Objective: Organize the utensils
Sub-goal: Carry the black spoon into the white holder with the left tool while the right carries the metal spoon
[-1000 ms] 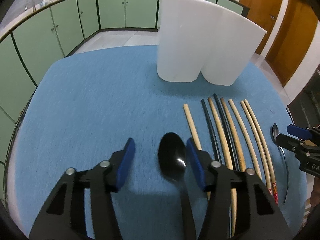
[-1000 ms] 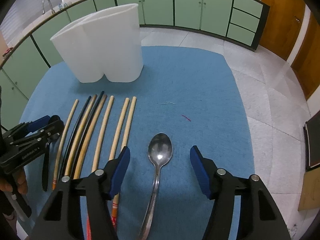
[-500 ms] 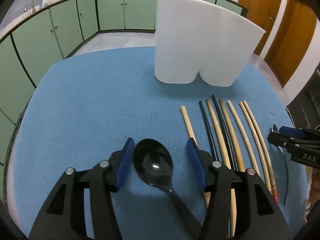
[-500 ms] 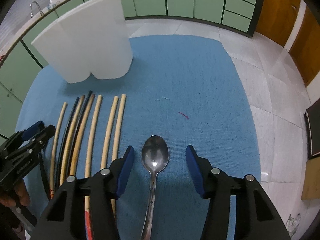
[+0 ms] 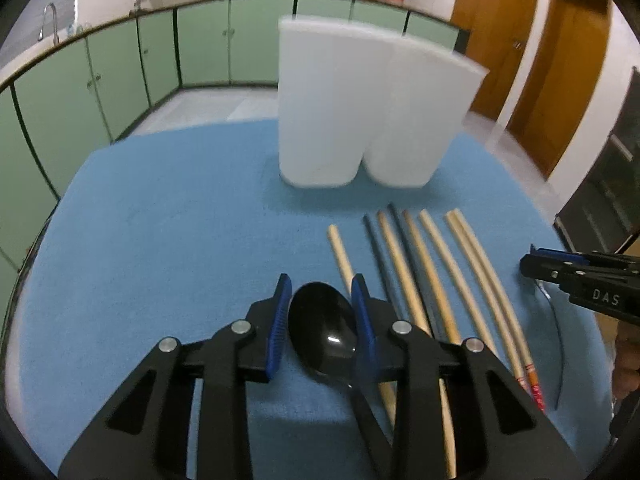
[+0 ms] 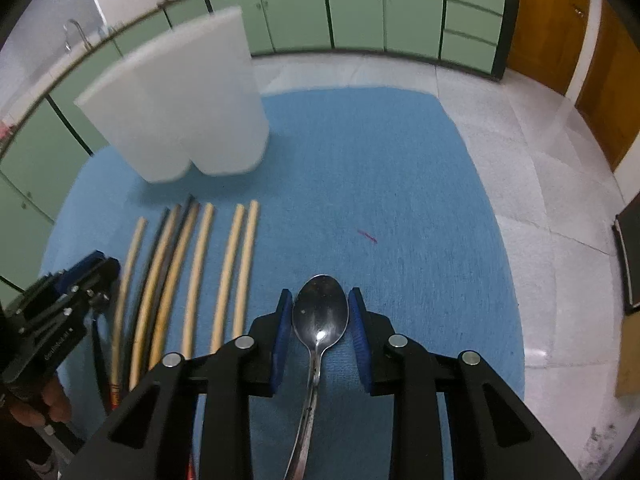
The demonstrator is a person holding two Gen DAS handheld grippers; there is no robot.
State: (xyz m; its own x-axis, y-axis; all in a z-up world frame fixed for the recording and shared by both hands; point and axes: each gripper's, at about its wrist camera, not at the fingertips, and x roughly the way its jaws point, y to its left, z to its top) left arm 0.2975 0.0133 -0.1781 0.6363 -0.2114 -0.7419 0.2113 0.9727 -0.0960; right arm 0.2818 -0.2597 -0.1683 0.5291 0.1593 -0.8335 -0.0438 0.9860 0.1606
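A black spoon (image 5: pixel 322 328) lies on the blue mat (image 5: pixel 160 240). Its bowl sits between the blue pads of my left gripper (image 5: pixel 320 285), whose jaws are closing and touch both edges of the bowl. A metal spoon (image 6: pixel 320 316) lies to the right of the chopsticks. My right gripper (image 6: pixel 319 296) is closing too, its pads against the sides of that bowl. Several wooden and black chopsticks (image 5: pixel 432 276) lie side by side between the two spoons. A white two-compartment holder (image 5: pixel 360 112) stands upright behind them.
The other gripper shows at each frame's edge: the right gripper (image 5: pixel 536 260) in the left wrist view, the left gripper (image 6: pixel 100 268) with a hand (image 6: pixel 48 400) in the right wrist view. The mat's edge drops to a tiled floor (image 6: pixel 540 160). Green cabinets line the far walls.
Both pairs of jaws have narrowed from wide apart to pressing on their spoon bowls. The black spoon shifted left, into line between the left pads. Both views tilted slightly upward.
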